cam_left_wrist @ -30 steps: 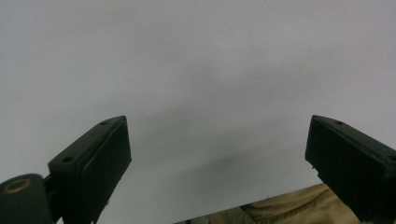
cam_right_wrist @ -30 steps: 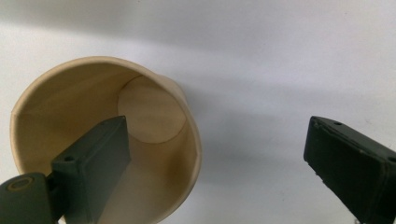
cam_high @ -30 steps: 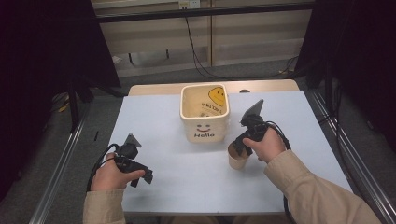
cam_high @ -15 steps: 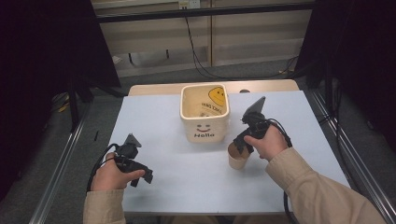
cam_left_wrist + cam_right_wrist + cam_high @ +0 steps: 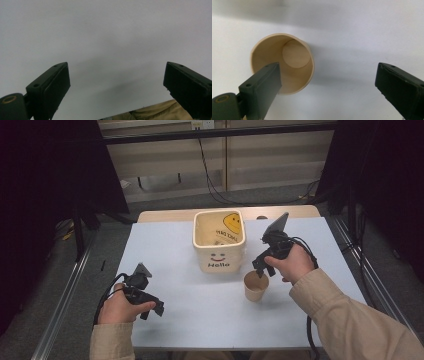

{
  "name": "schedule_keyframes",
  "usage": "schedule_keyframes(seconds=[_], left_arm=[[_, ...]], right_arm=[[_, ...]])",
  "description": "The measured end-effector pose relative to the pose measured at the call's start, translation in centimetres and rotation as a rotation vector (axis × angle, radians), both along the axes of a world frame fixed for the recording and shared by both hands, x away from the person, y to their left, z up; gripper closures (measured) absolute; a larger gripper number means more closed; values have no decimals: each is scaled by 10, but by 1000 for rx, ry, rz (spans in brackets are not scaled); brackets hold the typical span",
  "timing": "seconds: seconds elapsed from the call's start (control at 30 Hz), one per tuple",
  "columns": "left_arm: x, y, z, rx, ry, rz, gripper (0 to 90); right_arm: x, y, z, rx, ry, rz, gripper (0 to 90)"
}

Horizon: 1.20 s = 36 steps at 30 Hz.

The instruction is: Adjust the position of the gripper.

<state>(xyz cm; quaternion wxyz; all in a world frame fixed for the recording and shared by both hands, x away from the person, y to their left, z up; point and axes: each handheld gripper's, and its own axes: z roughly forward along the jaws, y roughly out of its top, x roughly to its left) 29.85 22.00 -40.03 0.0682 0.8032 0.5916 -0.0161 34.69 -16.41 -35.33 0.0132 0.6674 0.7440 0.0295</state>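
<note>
High view: right gripper (image 5: 258,266) hovers just above the small tan paper cup (image 5: 256,286), which stands upright on the pale grey-blue tabletop (image 5: 165,250), near-right of the cream square bin with the smiley face and "Hello" lettering (image 5: 219,240). Cup not gripped or lifted yet, so I'd call this the approach stage; grasp and whatever placement comes after are left to do. Left gripper (image 5: 152,303) rests low at near left, well apart from cup and bin. Open table all round the cup, bin just beyond it on the far side, right table edge and metal side rail (image 5: 372,280) further off

Left gripper view: jaws spread wide, nothing between them, just bare tabletop (image 5: 105,37) and a bit of beige sleeve (image 5: 150,113) at the bottom

Right gripper view: jaws wide apart, holding nothing. Paper cup (image 5: 287,63) seen from above, empty; left jaw overlaps its rim, right jaw well clear over bare table. Cup sits off-centre, so the gripper likely needs to shift towards it before closing. No obstacle beside the cup
</note>
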Motion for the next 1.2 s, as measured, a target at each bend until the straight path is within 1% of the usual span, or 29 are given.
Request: schedule_keyframes(seconds=[0.03, 0.1, 0.23, 0.27, 0.3, 0.37, 0.4, 0.47, 0.5, 0.53, 0.57, 0.7, 0.73, 0.77, 0.83, 1.0, 1.2], left_arm=[[0, 0, 0, -1, 1, 0, 68], [0, 0, 0, -1, 1, 3, 67], [0, 0, 0, -1, 1, -2, 68], [0, 0, 0, -3, 1, 10, 68], [0, 0, 0, -3, 1, 10, 68], [0, 0, 0, -1, 4, 5, 68], [0, 0, 0, -2, 3, 5, 67], [0, 0, 0, -2, 3, 3, 68], [0, 1, 1, 1, 13, -5, 68], [0, 0, 0, -5, 6, 6, 68], [0, -1, 0, -5, 7, 5, 68], [0, 0, 1, -2, 3, -2, 68], [0, -1, 1, -6, 0, 3, 68], [-1, -1, 2, -12, 3, 10, 68], [-1, -1, 2, -11, 2, 8, 68], [0, 0, 2, -10, -2, 6, 68], [-1, -1, 2, -16, 3, 10, 68]], right_arm=[[1, 0, 6, 9, -1, 8, 65], [1, 0, 12, 8, 2, 2, 65], [2, -1, 19, 11, -7, 10, 66], [2, -2, 24, 10, 0, 10, 66], [3, -2, 26, 5, 1, 12, 66], [3, -2, 27, 2, -3, 12, 66], [3, -1, 29, -8, 2, 18, 66], [3, 1, 31, -8, -2, 15, 66], [3, 1, 31, -8, -2, 15, 66], [3, 2, 31, -8, -3, 21, 66], [3, 4, 31, -17, -1, 27, 66], [3, 12, 33, -24, -11, 38, 66], [3, 15, 34, -27, -14, 50, 66], [3, 19, 35, -20, -16, 53, 64], [3, 21, 36, -23, -16, 61, 63], [3, 35, 39, -15, -25, 78, 59], [3, 43, 40, -18, -23, 91, 62]])
